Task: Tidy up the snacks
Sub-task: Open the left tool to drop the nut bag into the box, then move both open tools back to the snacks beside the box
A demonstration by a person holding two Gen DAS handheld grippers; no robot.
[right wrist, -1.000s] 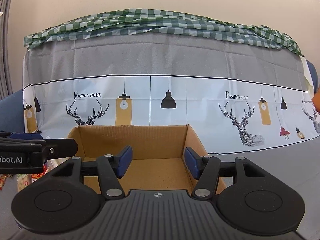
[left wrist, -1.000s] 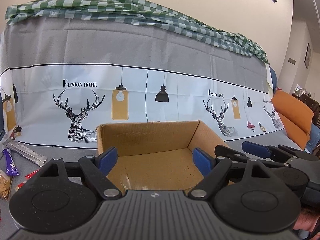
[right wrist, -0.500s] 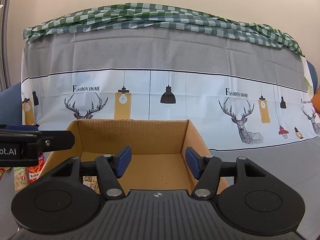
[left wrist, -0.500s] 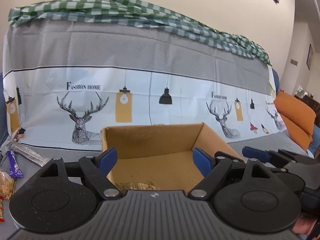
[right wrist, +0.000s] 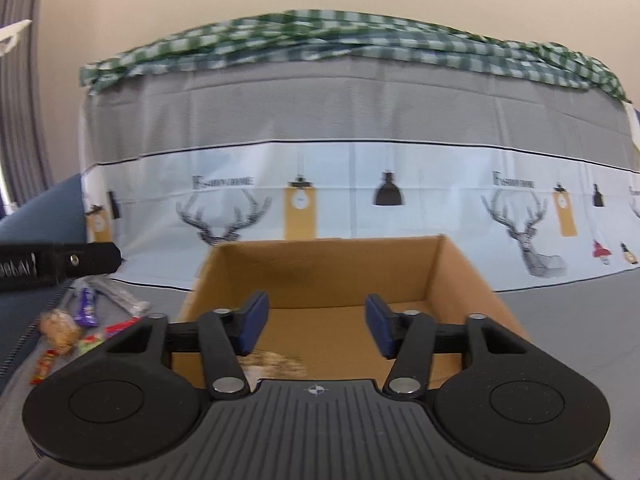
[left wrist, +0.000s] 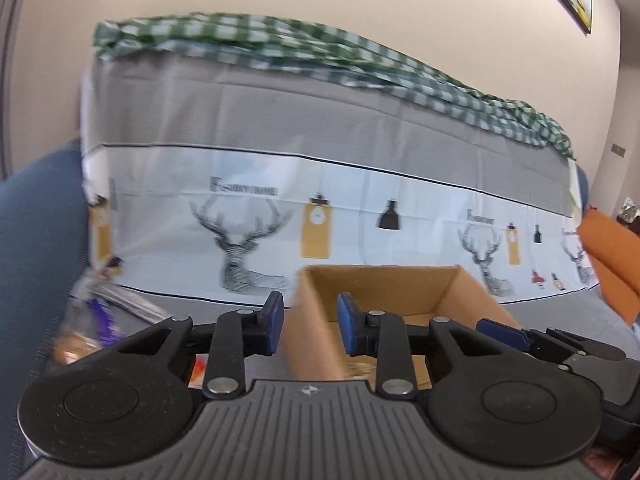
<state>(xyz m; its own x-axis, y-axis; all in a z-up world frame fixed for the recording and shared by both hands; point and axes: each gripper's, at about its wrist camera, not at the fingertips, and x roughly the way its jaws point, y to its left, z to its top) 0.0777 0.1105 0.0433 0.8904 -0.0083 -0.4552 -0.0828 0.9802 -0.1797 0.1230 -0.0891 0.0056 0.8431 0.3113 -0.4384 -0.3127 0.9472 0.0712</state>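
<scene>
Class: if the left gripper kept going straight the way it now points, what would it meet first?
Most likely the box's left wall, which already stands between the closing left gripper's fingers; blur leaves depth uncertain.

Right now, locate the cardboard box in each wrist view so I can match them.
Left wrist: cardboard box lower centre-right, its left wall between the fingers.
Right wrist: cardboard box lower centre, open toward the camera.
Shared landmark: the black lamp print above it.

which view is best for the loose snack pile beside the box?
Right wrist: the snack pile lies sharp and spread out left of the box. Left wrist shows only a blurred smear of the pile at its left edge, partly behind the left gripper.
</scene>
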